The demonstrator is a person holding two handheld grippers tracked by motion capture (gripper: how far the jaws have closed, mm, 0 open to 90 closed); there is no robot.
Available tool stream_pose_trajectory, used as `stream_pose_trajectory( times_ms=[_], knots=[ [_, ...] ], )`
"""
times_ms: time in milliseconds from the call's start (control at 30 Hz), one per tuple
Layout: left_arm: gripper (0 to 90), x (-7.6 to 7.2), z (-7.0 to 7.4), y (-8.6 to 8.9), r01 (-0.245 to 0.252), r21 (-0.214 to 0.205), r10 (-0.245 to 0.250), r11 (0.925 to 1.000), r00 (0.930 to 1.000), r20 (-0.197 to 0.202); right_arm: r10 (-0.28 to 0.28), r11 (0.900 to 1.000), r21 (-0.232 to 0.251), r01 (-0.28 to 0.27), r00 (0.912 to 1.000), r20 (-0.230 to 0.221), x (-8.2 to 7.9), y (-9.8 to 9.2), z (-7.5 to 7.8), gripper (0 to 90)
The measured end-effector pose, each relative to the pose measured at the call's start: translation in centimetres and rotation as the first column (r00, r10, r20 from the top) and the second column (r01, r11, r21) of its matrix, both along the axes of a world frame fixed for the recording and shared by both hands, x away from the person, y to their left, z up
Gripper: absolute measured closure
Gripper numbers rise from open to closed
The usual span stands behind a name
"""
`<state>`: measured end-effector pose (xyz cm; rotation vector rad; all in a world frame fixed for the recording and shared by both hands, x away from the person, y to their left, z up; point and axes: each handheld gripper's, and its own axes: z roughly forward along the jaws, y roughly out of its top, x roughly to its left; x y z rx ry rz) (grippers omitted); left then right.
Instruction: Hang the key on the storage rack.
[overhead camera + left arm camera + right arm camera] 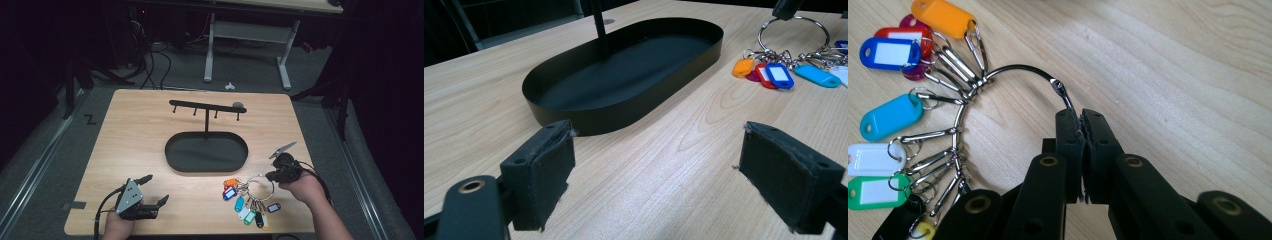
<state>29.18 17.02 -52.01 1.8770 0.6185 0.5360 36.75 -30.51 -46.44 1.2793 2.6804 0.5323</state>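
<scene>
My right gripper [1080,125] clamped on key ring [1013,70], ring lying on table [140,150] just right of black tray [206,152], tags [245,202] fanned toward me. Left gripper [156,189] idle near table's front edge, jaws wide, empty. I judge: lift slowly, keep pinch firm, let tags hang free before carrying ring to rack hooks [205,107].

You have one worktop [130,125], one black oval tray [206,152] bearing one hook stand [207,107], and one metal key ring [1013,72]. It carries about nine coloured tags [890,117], though those by your hand overlap. You hold two hand-held grippers.
</scene>
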Motion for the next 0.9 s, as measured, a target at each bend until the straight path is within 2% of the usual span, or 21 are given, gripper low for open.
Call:
stream_pose_trajectory(
  times_ms=[133, 300, 400, 467, 700, 900],
  knots=[
    [15.0, 0.0, 0.0, 0.0, 0.002, 0.002, -0.002, 1.0000, 1.0000, -0.001, -0.005, 1.0000, 0.003, 0.005, 0.9996, 0.029, -0.1, 0.0, 0.4, 87.6],
    [15.0, 0.0, 0.0, 0.0, 0.001, 0.002, -0.001, 1.0000, 1.0000, -0.002, -0.022, 0.9988, 0.045, 0.018, 0.9953, 0.095, -0.2, 0.1, 1.8, 87.5],
    [15.0, 0.0, 0.0, 0.0, 0.001, 0.000, -0.001, 1.0000, 1.0000, 0.000, -0.026, 0.9981, 0.058, 0.019, 0.9934, 0.112, -0.3, 0.2, 2.4, 87.6],
    [15.0, 0.0, 0.0, 0.0, 0.000, -0.001, 0.000, 1.0000, 1.0000, -0.001, -0.019, 0.9974, 0.072, 0.009, 0.9901, 0.139, -0.4, 0.6, 3.2, 87.5],
    [15.0, 0.0, 0.0, 0.1, -0.001, -0.004, 0.001, 1.0000, 1.0000, 0.000, -0.002, 0.9926, 0.120, -0.021, 0.9815, 0.192, -0.6, 1.4, 5.0, 87.5],
    [14.9, 0.0, 0.0, 0.1, -0.002, -0.005, 0.002, 1.0000, 1.0000, 0.000, -0.016, 0.9852, 0.170, -0.021, 0.9768, 0.213, -0.7, 1.5, 6.2, 87.5]
  ],
)
